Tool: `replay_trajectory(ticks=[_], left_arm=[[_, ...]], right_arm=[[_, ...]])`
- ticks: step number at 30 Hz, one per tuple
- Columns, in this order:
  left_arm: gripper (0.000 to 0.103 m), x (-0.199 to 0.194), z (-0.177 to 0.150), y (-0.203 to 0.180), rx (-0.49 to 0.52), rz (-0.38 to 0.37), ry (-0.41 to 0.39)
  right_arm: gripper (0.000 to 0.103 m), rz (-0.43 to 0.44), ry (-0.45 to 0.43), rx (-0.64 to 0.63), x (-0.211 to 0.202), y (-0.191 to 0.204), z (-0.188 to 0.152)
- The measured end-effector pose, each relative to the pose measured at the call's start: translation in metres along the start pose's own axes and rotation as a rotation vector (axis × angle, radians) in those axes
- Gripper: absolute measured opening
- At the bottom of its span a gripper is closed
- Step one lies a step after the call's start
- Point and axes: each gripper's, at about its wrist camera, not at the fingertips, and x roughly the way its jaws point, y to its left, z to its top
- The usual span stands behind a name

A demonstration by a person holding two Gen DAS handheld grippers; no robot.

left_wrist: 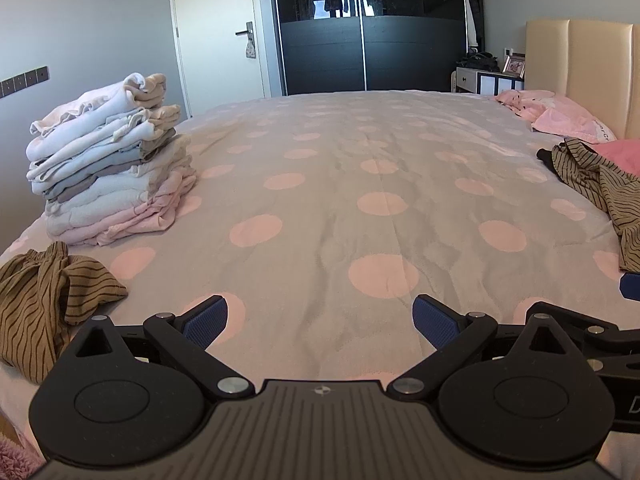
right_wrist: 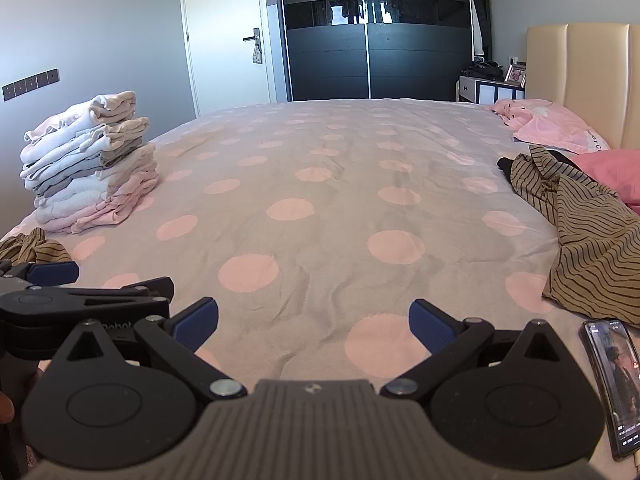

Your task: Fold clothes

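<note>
My left gripper (left_wrist: pixel 320 320) hangs open over the near part of the bed (left_wrist: pixel 332 200), with nothing between its blue pads. My right gripper (right_wrist: pixel 314 322) is open too and holds nothing. A tall stack of folded pale clothes (left_wrist: pixel 108 164) stands at the bed's left side, also the stack (right_wrist: pixel 88 168) in the right wrist view. A crumpled brown striped garment (left_wrist: pixel 44 304) lies near the left corner, left of my left gripper. A second brown striped garment (right_wrist: pixel 588 232) lies loose at the right side of the bed, right of my right gripper.
A phone (right_wrist: pixel 616 384) with a lit screen lies at the near right edge. Pink pillows (right_wrist: pixel 560 128) rest against the beige headboard (right_wrist: pixel 580 80) at the right. Beyond the bed are a dark wardrobe (right_wrist: pixel 372 28), a white door (right_wrist: pixel 228 36) and a bedside cabinet (right_wrist: pixel 488 88).
</note>
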Motion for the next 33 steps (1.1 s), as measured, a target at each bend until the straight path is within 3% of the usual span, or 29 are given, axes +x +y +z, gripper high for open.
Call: replay_trajectory(ticks=[7,9,20,33], left_arm=[[0.098,0.004,0.014,0.008,-0.042,-0.002,0.013],[0.098,-0.004,0.002,0.001,-0.030,0.010,-0.048],[0.098,-0.009,0.007,-0.001,-0.040,0.036,-0.094],[0.098,-0.008,0.005,0.000,-0.041,0.013,-0.075]], right_arm=[[0.102,-0.007,-0.045,-0.003,-0.007,-0.003,0.003],[0.102,-0.016,-0.049,-0.006,-0.006,0.001,0.005],[0.102,-0.052,-0.103,-0.013,-0.007,0.002,0.006],[0.102,-0.065,-0.120,-0.014,-0.008,0.002,0.004]])
